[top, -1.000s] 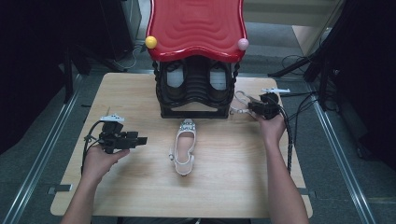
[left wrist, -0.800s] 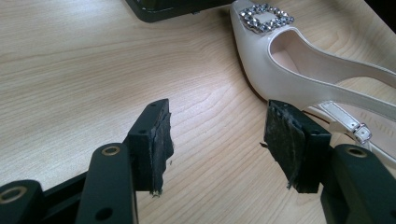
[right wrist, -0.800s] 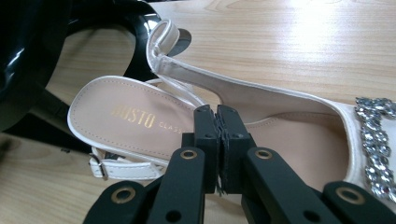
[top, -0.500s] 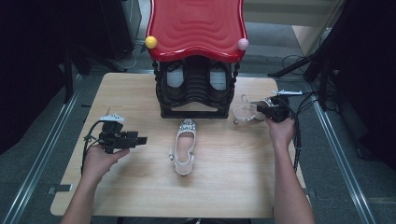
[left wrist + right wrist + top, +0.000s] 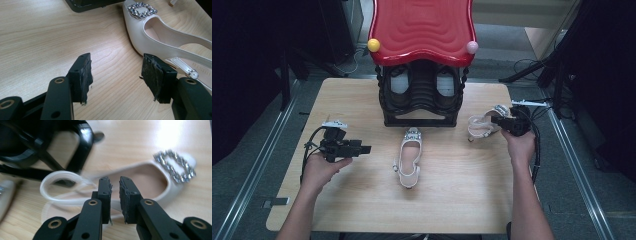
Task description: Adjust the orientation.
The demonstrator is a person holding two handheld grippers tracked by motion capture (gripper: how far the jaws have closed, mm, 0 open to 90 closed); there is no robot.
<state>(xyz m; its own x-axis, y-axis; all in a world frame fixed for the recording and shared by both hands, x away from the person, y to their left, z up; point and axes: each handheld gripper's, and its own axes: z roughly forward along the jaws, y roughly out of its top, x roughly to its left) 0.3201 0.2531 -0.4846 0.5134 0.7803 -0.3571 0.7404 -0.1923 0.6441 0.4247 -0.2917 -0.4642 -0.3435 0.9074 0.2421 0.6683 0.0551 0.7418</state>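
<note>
- right gripper jaws a narrow gap apart, just been opening, pinching nothing; white shoe lying just beyond
- left gripper spread wide beside second shoe

The table was pale matt wood grain. The 2 shoes looked glossy white leather with glittering buckles; the rack's top was shiny red plastic.
</note>
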